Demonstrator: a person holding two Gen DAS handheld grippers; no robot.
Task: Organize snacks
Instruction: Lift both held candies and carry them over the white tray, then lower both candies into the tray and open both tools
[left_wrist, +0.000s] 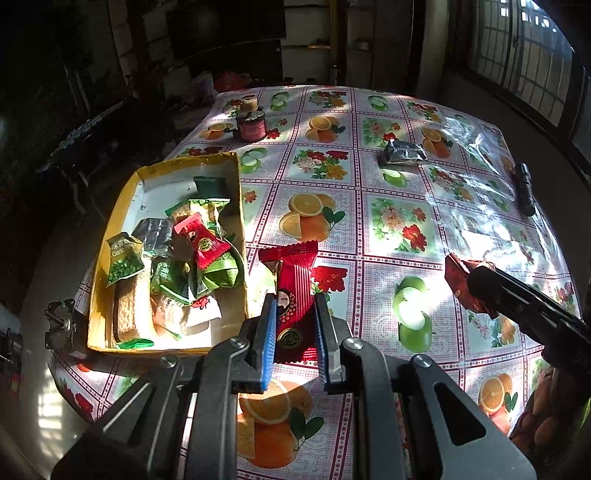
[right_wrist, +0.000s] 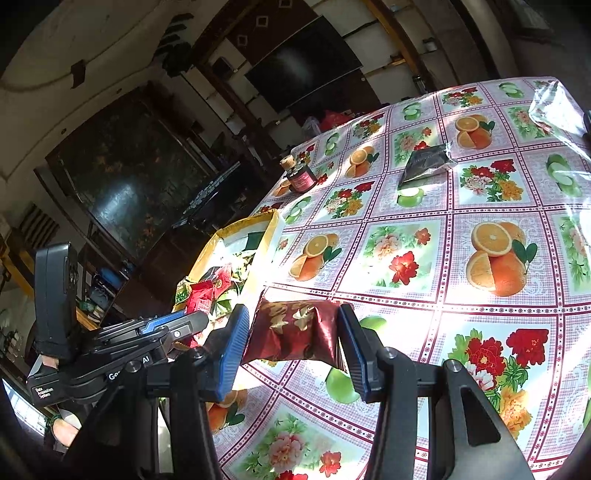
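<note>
Red wrapper pinched between left fingers, dark-red packet between right fingers; light, crinkly, slippery foil, best gripped mid-body

Both grippers same build: left gripper and right gripper have black angular link arms with silver round-head screws at the pivots and blue ribbed pads on black fingers. Black camera block on the left unit, white lettering on its base (mostly unreadable). Dark glove beneath.
</note>
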